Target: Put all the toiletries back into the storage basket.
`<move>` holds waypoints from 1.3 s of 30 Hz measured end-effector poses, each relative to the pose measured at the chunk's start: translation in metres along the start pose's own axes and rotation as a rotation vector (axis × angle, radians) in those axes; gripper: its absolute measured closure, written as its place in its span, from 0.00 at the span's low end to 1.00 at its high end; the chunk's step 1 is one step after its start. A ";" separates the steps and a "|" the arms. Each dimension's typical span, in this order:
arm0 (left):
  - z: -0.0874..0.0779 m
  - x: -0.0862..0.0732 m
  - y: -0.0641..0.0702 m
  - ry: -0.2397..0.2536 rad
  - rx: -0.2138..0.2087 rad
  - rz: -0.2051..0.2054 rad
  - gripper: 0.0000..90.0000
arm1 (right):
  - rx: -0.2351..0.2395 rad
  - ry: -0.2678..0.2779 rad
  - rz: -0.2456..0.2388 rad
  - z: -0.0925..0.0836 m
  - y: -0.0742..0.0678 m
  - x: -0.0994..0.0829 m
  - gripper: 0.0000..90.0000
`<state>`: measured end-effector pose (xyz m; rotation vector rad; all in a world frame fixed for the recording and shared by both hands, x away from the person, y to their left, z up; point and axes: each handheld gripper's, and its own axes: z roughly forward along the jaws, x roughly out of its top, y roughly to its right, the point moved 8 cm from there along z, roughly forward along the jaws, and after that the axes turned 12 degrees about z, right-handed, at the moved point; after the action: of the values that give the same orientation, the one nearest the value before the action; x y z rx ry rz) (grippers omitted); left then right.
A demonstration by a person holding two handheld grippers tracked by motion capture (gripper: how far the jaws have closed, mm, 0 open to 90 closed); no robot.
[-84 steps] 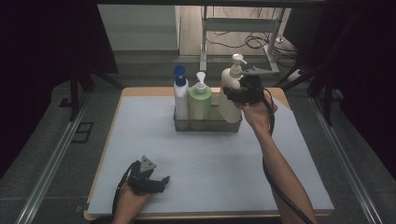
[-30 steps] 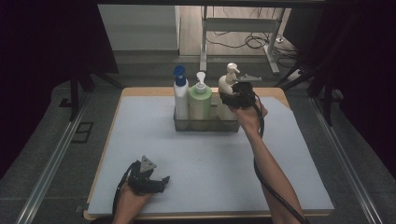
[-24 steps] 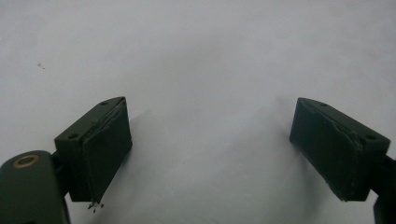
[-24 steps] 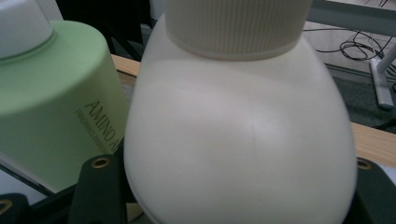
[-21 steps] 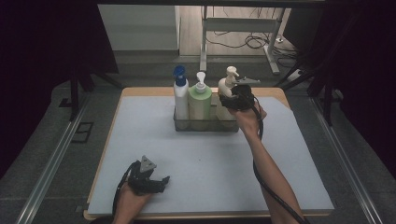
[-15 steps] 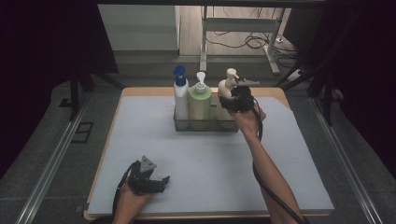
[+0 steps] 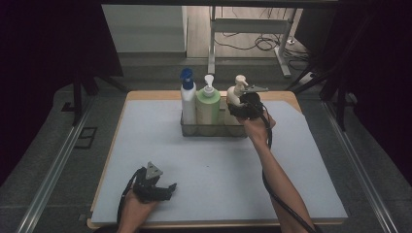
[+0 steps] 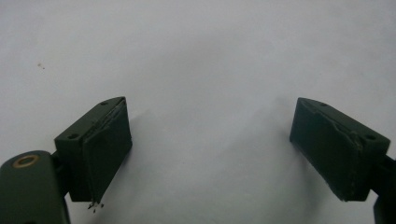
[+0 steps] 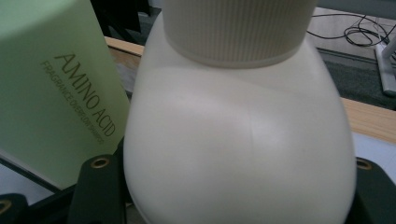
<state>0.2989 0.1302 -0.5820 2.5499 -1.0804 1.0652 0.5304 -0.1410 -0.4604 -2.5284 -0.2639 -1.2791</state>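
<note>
Clearly the right hand-held gripper clamps the cream pump bottle by its shoulder, lowering it into the wire caddy beside the green bottle. The bottle's base is hidden. The left hand-held gripper rests wide open, empty, on the surface.

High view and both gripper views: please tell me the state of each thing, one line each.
Cream round plastic pump bottle: upright, in the rack, gripped.
Pale green pump bottle: upright, in the rack.
White bottle with blue cap: upright, in the rack.
Right tongs: shut on the cream bottle.
Left tongs: open, holding nothing.
</note>
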 end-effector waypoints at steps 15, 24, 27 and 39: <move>0.000 0.000 0.000 0.001 0.001 0.000 0.14 | 0.012 0.020 0.001 0.001 0.003 -0.003 0.40; 0.000 0.000 0.000 0.001 0.001 0.000 0.14 | 0.040 0.009 -0.002 -0.001 0.004 -0.003 0.38; 0.000 0.000 0.000 0.001 0.001 0.000 0.14 | 0.046 0.006 -0.006 -0.003 0.005 -0.004 0.38; 0.000 0.000 0.000 0.002 0.001 -0.002 0.14 | 0.050 0.008 -0.035 -0.017 0.008 -0.010 0.39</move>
<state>0.2989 0.1299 -0.5820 2.5497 -1.0775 1.0676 0.5138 -0.1543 -0.4605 -2.4867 -0.3363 -1.2792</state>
